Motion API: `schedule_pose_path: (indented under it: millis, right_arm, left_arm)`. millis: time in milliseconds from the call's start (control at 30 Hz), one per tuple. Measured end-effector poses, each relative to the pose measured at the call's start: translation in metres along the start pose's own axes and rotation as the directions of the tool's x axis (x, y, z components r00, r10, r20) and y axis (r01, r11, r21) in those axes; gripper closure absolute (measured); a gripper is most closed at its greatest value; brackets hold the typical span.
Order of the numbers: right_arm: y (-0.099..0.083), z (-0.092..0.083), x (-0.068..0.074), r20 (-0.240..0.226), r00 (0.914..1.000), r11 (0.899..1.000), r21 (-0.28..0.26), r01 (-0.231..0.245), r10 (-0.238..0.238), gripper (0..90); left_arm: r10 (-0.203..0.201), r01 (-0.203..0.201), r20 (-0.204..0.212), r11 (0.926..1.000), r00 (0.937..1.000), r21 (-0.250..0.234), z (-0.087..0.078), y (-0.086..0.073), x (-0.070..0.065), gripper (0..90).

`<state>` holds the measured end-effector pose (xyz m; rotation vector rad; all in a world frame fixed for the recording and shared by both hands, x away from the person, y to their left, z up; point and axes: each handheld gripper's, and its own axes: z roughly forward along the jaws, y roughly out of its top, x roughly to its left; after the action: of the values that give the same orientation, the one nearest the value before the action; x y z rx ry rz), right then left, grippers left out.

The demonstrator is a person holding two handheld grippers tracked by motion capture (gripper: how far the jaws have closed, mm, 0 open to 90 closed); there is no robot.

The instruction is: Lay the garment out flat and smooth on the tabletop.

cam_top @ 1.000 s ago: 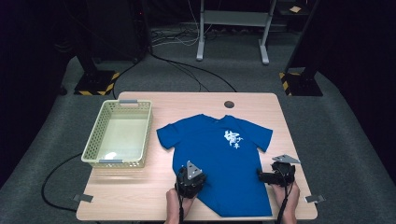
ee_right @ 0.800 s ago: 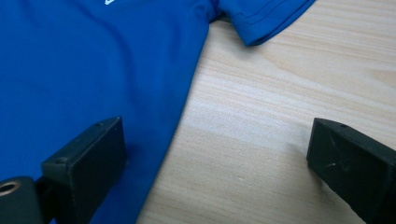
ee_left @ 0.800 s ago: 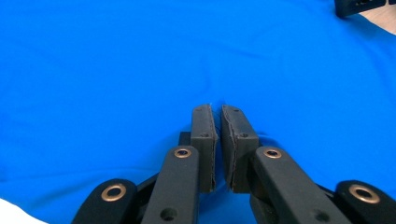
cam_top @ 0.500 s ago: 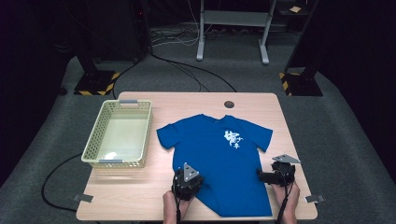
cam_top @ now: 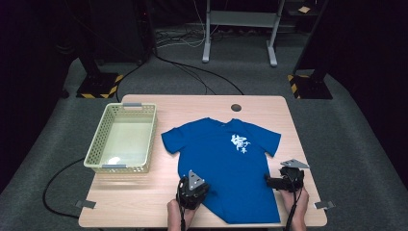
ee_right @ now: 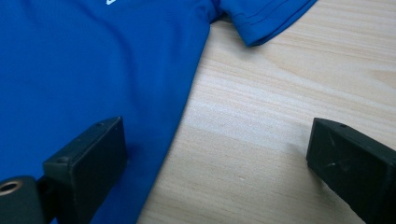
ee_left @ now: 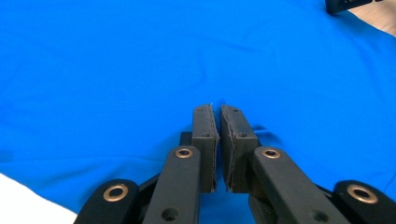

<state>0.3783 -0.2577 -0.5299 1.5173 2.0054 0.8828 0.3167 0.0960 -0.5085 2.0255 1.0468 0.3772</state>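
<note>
Blue T-shirt (cam_top: 226, 163) lies flat on the surface (cam_top: 144, 192); left gripper (ee_left: 217, 140) pinches its fabric at 7 o'clock, right gripper (ee_right: 215, 158) gapes wide at 4 o'clock.

Pale mesh basket (cam_top: 97, 153) on wooden table (cam_top: 144, 197); striped-base stands (cam_top: 98, 85) on grey floor

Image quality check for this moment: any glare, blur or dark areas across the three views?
High view: the table is evenly lit, surroundings fall dark, and the basket floor shows a pale sheen. Left gripper view: the blue shirt looks oversaturated, with a blown-out white corner. Right gripper view: wood grain sharp, near jaws soft.
</note>
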Motion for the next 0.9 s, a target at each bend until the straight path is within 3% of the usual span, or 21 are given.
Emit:
schedule_pose_path:
  millis: [900]
  right_arm:
    - [0.000, 0.000, 0.000, -0.003, 1.0000, 1.000, -0.002, 0.001, -0.001, 4.9]
  left_arm:
    - [-0.023, 0.022, -0.005, 0.9989, 0.9997, -0.040, -0.023, -0.014, 0.008, 84.5]
